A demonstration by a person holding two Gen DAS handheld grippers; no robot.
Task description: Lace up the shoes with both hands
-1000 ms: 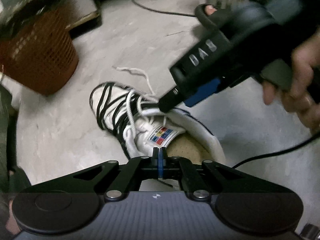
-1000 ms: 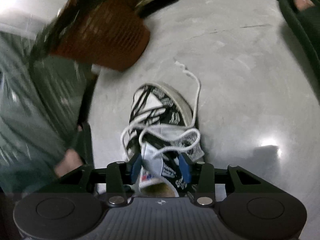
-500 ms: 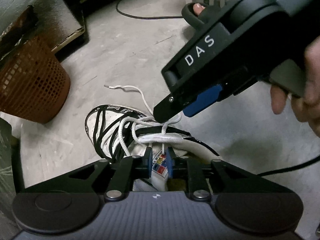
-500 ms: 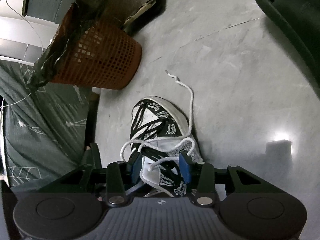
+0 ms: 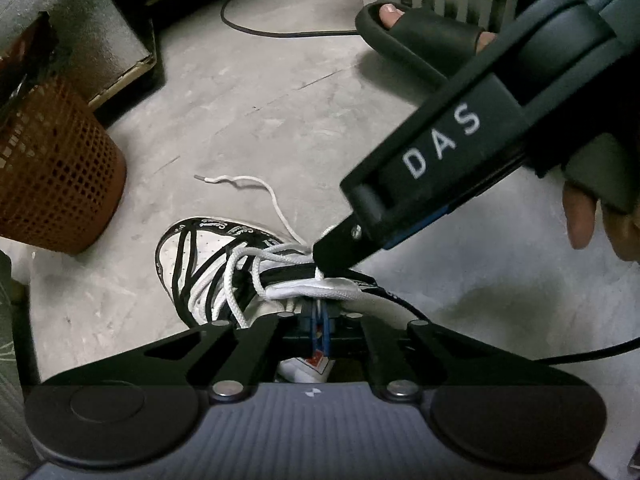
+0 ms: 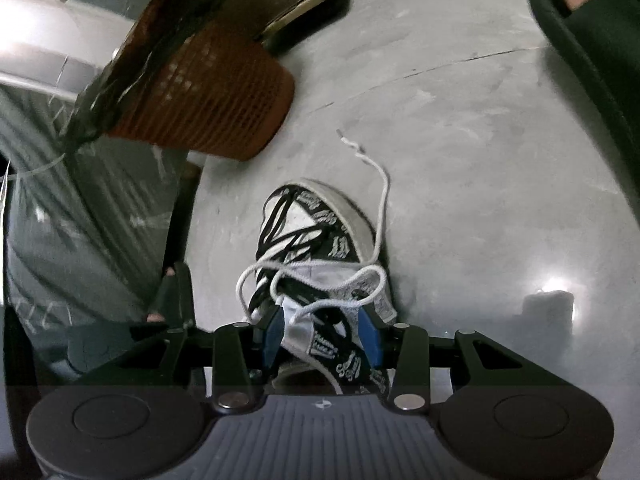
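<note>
Your left tool [image 5: 319, 330] is now pinched tight on the shoe's tongue [image 5: 316, 293]. A moment ago it stood open a little around that tongue, and before that it was shut on nothing. So the grab is new: you came down a bit, opened, and squeezed. You can see the tongue's colored label poking out below the blue pads.

Your right tool [image 6: 322, 338] has not moved. Its pads stand about half wide, one on each side of the top of the shoe [image 6: 316, 240], with the tongue and a loop of the white lace [image 6: 382, 208] between them. You cannot tell if the pads press on the shoe or only sit beside it. In the left view its black tip rests right by the lace crossing at the top of the shoe.

The shoe sits on the gray floor [image 5: 260, 120], toe pointing away from you, near the orange basket [image 5: 56, 168]. One loose lace end lies on the floor past the toe.

What this likely means: with the tongue held still, the shoe should not slide, and your right tool is free to pick up the lace. The lacing looks loose and not yet done.
</note>
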